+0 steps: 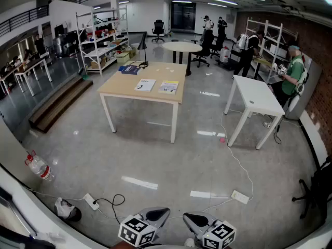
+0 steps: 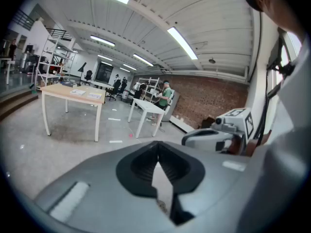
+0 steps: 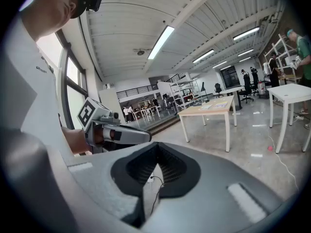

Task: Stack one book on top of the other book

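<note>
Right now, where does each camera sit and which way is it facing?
Head view: on the person's head, looking down toward the wooden table; left tongs and right tongs at bottom.
Left gripper view: on the left tongs, along shut jaws; right tongs at right.
Right gripper view: on the right tongs, along shut jaws; left tongs, hand at left.
Shared: all see the wooden table.

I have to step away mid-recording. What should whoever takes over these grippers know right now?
Left gripper: shut, empty, held low.
Right gripper: the same.
The white book and the yellowish book lie flat, side by side and apart, on the wooden table across the floor, well out of reach.
Done: nothing stacked yet.
Left: walk to the table, pick up one book, set it on the other.
</note>
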The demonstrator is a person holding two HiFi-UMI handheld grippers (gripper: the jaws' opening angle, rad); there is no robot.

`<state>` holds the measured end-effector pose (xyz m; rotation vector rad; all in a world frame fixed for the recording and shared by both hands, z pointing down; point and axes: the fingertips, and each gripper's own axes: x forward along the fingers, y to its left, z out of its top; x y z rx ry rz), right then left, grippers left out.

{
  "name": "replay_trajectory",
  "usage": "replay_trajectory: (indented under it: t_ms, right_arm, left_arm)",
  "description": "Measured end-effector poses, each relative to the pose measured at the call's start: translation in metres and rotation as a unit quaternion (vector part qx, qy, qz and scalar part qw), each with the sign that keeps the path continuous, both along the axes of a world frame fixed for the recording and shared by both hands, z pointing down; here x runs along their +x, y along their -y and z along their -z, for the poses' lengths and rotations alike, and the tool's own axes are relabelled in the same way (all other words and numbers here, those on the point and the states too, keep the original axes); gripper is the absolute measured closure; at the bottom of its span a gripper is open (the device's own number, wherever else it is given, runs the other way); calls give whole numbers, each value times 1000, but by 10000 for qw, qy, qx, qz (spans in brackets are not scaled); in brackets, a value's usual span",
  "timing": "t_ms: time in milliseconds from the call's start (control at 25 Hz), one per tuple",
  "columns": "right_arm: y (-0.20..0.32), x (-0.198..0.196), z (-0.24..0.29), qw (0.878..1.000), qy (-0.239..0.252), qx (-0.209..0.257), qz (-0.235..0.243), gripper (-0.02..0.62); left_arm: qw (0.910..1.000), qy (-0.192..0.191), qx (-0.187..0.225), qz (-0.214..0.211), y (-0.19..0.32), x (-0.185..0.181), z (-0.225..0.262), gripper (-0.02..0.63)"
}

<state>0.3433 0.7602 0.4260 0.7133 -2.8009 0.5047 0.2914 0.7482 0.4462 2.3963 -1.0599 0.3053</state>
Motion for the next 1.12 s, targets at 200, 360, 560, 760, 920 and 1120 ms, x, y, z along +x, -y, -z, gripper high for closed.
replay_trajectory:
  t_ms: [200,360,560,760,920,1120]
  right_arm:
    - [-1,-1,-2,10000,-7,-18,32,595]
    - [0,0,-2,10000,41,-67,-27,595]
    - [0,-3,2,9991,336,-258,39,595]
    - [-4,-7,-9,9997,30,-211,138,595]
    - [-2,-4,-11,9996,-1,-271,78,595]
    - [5,-1,-13,9994,-26,-297,-151,595]
  left_arm:
    - [10000,5,9,9,1,0,-1,600]
    - [10000,9,6,13,1,-1,1,600]
    - [10000,10,1,-2,1,0,0,600]
    - [10000,8,-4,-6,2,-1,-2,600]
    - [10000,6,-18,2,2,-1,-2,600]
    - [9999,-29,18,119,2,-17,0,600]
